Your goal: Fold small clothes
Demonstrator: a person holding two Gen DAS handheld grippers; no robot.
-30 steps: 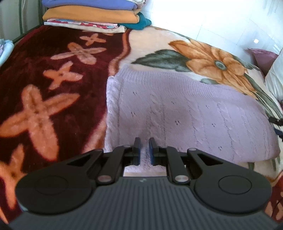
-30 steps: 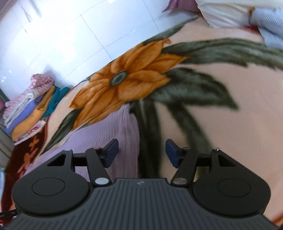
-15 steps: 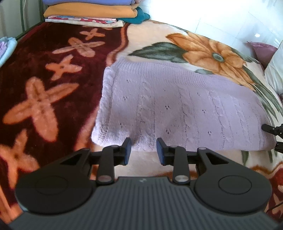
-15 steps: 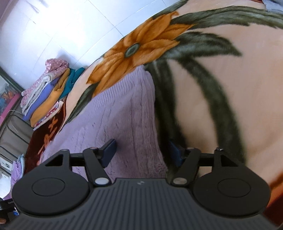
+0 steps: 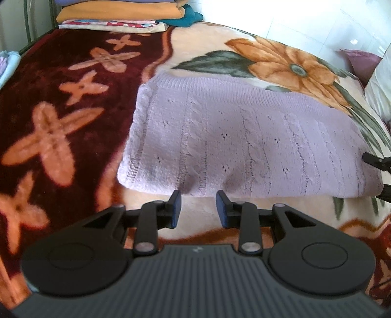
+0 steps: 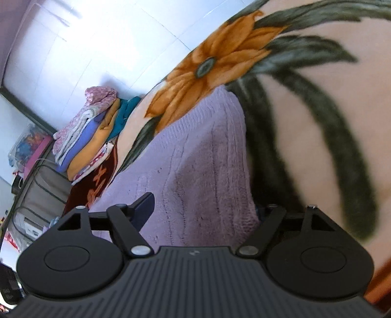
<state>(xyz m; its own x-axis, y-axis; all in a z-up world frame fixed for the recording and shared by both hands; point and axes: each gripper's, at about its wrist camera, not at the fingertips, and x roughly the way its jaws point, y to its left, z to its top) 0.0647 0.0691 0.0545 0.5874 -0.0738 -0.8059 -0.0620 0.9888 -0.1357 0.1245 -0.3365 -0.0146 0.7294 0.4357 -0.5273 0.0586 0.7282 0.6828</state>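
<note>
Left tongs (image 5: 198,208): I am backing off the lilac knit (image 5: 244,137), now gaping, releasing it.
Right tongs (image 6: 202,212): I am straddling the knit's edge, spread wide, not yet gripping.

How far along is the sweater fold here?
Done: the lilac knit sweater lies as a flat folded rectangle on the floral blanket. In hand: nothing gripped; the left gripper is open just short of its near edge, the right gripper open astride its end. Left: possibly another fold, then the folded clothes stack.
</note>
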